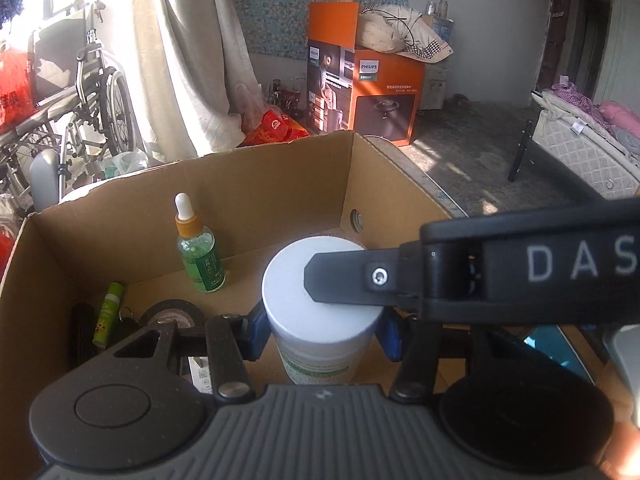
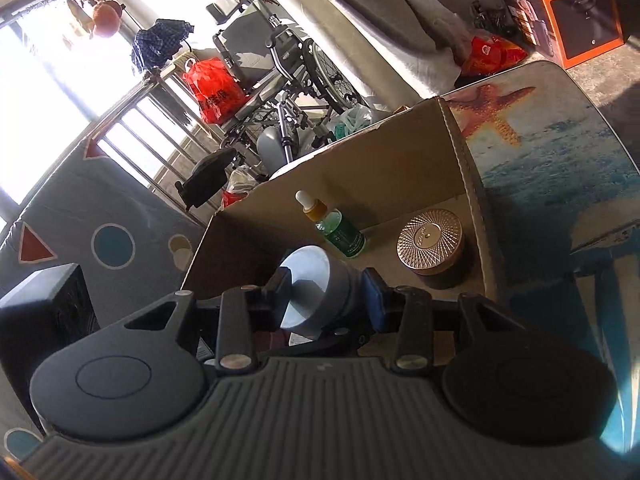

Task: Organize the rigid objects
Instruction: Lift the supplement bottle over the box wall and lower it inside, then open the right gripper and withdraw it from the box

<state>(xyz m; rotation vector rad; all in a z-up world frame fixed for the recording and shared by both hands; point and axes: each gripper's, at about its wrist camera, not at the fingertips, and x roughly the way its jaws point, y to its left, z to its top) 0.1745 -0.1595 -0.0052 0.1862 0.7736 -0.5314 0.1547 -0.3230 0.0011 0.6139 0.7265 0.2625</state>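
Both grippers hold the same white round canister (image 1: 320,304) over an open cardboard box (image 1: 256,168). My left gripper (image 1: 322,334) is shut on its body, blue pads on either side. My right gripper (image 2: 326,294) is shut on the canister's lid end (image 2: 316,284); one of its black fingers (image 1: 352,276) lies across the white lid in the left wrist view. Inside the box stand a green dropper bottle (image 1: 198,252), also seen in the right wrist view (image 2: 336,232), and a round copper-lidded jar (image 2: 432,244).
In the box's left corner lie a green tube (image 1: 107,314), a roll of black tape (image 1: 172,314) and keys. The box (image 2: 460,148) sits on a table with a starfish-print cover (image 2: 540,140). A wheelchair (image 1: 92,108) and an orange Philips carton (image 1: 360,88) stand beyond.
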